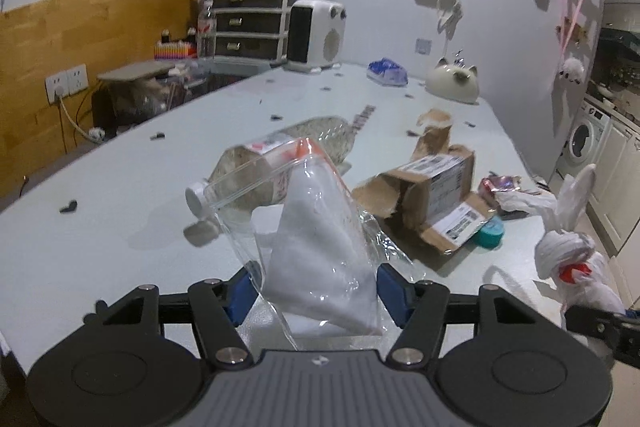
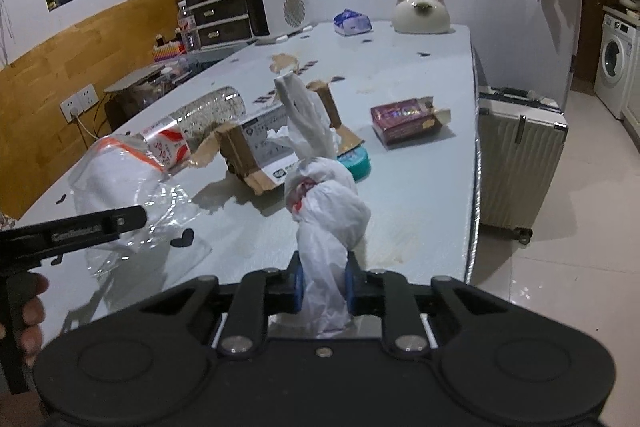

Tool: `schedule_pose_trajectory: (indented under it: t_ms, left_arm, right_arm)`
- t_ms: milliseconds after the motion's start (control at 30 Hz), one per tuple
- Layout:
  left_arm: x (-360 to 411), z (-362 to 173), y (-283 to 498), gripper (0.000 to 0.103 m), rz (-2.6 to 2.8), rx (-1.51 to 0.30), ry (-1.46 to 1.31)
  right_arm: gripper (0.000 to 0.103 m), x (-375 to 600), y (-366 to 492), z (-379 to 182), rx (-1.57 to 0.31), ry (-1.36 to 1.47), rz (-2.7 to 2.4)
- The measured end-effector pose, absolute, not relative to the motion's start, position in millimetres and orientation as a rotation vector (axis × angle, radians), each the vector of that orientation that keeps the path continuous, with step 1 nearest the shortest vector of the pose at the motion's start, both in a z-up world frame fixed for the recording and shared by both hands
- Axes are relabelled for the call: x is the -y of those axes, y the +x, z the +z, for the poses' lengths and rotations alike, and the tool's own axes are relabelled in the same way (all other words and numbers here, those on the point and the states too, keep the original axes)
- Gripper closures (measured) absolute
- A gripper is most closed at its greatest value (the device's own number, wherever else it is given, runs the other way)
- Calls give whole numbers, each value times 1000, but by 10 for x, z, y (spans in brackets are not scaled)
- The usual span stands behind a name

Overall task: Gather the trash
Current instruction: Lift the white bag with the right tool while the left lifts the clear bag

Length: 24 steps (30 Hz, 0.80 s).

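Note:
My left gripper (image 1: pixel 318 295) is shut on a clear zip bag (image 1: pixel 320 227) with an orange seal and white stuff inside, held up off the white table (image 1: pixel 100 227). In the right wrist view that zip bag (image 2: pixel 116 179) hangs at the left by a black finger (image 2: pixel 100 223). My right gripper (image 2: pixel 323 285) is shut on a knotted white plastic bag (image 2: pixel 332 203) with a red patch, which stands up between its blue pads. The same white bag (image 1: pixel 568 255) shows at the right edge of the left wrist view.
On the table lie a plastic bottle (image 1: pixel 280 155), a torn cardboard box (image 1: pixel 436 183), a teal lid (image 1: pixel 490 233) and a purple packet (image 2: pixel 404 119). Farther back are a heater (image 2: pixel 276 3), a tissue pack (image 2: pixel 352 21) and a cat-shaped ornament (image 2: pixel 420 13). A suitcase (image 2: pixel 516 155) stands beside the table's right edge.

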<state>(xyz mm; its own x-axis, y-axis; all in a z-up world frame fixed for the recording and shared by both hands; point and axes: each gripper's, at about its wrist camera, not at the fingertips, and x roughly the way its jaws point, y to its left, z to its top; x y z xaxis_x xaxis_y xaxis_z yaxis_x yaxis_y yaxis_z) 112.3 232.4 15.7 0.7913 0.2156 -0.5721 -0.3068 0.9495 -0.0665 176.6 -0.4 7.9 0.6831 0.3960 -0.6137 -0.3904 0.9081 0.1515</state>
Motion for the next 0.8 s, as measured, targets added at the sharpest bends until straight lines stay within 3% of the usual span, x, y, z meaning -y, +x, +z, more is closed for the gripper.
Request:
schedule_pose_trajectory:
  t_ms: [567, 667, 733, 800]
  left_arm:
    - [-1565, 488, 953, 41, 167, -516, -88]
    - [-1358, 485, 989, 48, 130, -518, -79]
    - [-1209, 465, 1026, 65, 100, -533, -83]
    - [-1068, 429, 1068, 70, 82, -540, -86]
  right_arm:
    - [83, 536, 1567, 327, -587, 46, 379]
    - [83, 752, 1534, 328, -579, 56, 352]
    - [83, 897, 1513, 318, -576, 63, 330]
    - [83, 1068, 1496, 304, -575, 73, 307]
